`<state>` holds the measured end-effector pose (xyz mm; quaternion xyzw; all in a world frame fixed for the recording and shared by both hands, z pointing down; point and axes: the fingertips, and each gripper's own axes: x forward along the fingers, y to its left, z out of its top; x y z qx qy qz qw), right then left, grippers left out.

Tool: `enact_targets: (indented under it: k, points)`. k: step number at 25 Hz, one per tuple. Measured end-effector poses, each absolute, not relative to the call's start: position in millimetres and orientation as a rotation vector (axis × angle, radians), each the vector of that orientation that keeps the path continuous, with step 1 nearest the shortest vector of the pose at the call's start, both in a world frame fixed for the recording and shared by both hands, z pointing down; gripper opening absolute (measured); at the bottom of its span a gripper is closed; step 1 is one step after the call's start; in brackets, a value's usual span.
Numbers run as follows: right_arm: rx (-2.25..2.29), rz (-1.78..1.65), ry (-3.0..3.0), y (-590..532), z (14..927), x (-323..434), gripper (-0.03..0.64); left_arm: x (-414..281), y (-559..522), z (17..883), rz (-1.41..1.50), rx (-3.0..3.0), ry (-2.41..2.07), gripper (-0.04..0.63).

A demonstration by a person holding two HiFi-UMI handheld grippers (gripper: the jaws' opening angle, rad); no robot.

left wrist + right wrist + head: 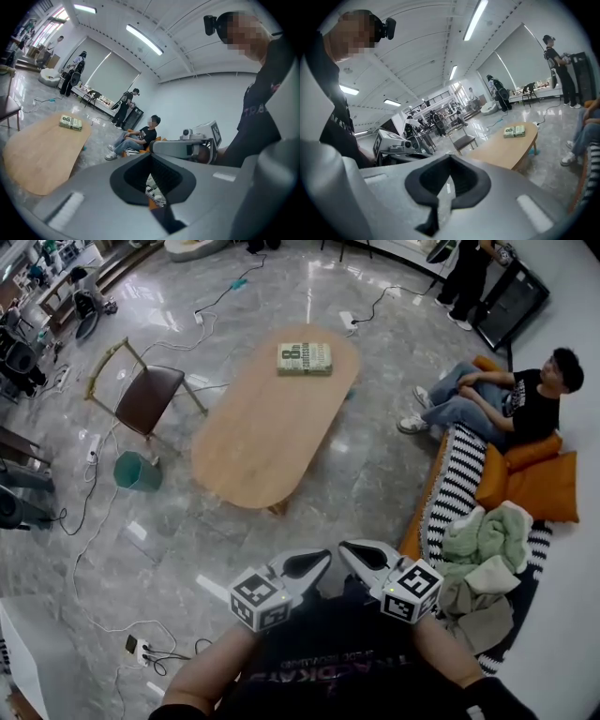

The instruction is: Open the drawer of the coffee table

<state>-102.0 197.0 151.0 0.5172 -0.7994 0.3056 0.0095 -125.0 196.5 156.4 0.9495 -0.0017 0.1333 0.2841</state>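
Note:
The oval wooden coffee table (262, 432) stands on the marble floor some way ahead of me, with a green book (305, 358) on its far end. No drawer shows from any view. My left gripper (323, 561) and right gripper (347, 549) are held close to my body, tips nearly meeting, both shut with nothing between the jaws. In the left gripper view the table (40, 150) lies at the left and the right gripper (157, 146) faces it. In the right gripper view the table (511, 147) lies at the right.
A wooden chair (145, 390) and a green bin (138, 472) stand left of the table. A person (502, 395) sits on an orange sofa (530, 479) at the right, beside a striped blanket (457, 488) and folded clothes (487, 540). Cables (94, 521) trail over the floor.

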Motion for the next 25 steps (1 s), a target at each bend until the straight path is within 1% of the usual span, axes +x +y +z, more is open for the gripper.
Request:
enact_targets:
  k: [7,12,17,25]
  points:
    - [1.569,0.944,-2.524,186,151,-109,0.0,-134,183,159,0.324,2.558,-0.068,0.0]
    - [1.515,0.963,-2.563,173,154,-96,0.0,-124,173,160,0.341,2.546,-0.138,0.0]
    - [1.422,0.953,-2.6,159,155,-63,0.0,-88,158,162,0.338,2.523,-0.215,0.0]
    - [1.367,1.03,-2.625,139,165,29,0.0,5,145,171,0.375,2.489,-0.249,0.0]
